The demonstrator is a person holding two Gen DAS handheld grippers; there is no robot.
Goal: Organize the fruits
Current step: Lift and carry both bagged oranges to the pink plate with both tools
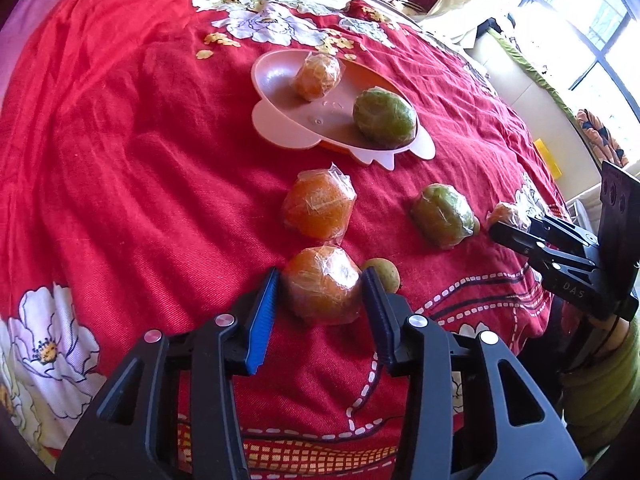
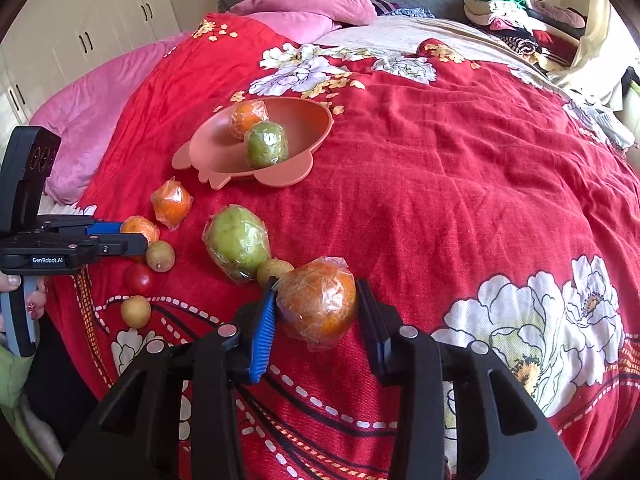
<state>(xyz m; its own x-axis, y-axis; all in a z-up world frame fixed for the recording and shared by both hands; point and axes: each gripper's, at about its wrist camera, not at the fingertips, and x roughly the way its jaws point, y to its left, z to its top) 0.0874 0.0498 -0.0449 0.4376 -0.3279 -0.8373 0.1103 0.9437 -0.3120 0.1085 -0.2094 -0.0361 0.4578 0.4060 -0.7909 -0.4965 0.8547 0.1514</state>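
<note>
Each hand has its gripper set around a plastic-wrapped orange on the red floral bedspread (image 2: pixel 460 168), and the move ahead turns on where the pink bowl (image 1: pixel 280 128) lies from each of them. In the left wrist view the left gripper (image 1: pixel 320 300) has its blue pad and its dark pad pressed against the two sides of the near orange (image 1: pixel 322 292), so it looks clamped on that fruit; the bowl sits farther along the line the fingers point, slightly to the right, with another wrapped orange (image 1: pixel 318 210) lying between. In the right wrist view the right gripper (image 2: pixel 316 308) brackets its own orange (image 2: pixel 318 298); the blue pad touches the wrapping, and the dark pad sits at the far side, apparently gripping. From here the bowl lies ahead and to the left, past a wrapped green pear (image 2: pixel 238 242). The bowl already holds one orange and one green fruit. Judging by the views, the left hand is nearer the bowl and has the straighter path; the right must cross over the pear.
</note>
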